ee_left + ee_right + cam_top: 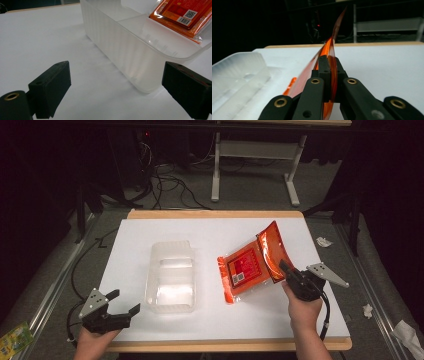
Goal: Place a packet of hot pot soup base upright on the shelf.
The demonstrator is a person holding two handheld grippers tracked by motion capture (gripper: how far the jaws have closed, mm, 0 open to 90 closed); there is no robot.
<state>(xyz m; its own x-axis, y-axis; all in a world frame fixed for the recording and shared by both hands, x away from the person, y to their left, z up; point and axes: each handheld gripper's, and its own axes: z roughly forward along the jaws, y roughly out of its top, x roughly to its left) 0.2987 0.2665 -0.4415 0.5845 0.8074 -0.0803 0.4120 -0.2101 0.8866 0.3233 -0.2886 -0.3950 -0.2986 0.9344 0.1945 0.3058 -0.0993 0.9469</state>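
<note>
— Where's the packet?
— My right gripper (286, 270) is clenched on the orange foil packet's (248, 267) right edge, near the table's (210, 227) right edge. Light, floppy, slippery; left gripper (119, 304) gapes, holding 0 things.

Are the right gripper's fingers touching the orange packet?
Touching. The right gripper view shows the right gripper with fingers clamped on the orange packet edge.

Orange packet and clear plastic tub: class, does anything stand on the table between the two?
Nothing visible does. The right gripper is shut on the orange packet, lifted at its gripped edge. Only bare white table lies between it and the open clear plastic tub. The left gripper, open, sits off the tub's near corner, outside that path.
</note>
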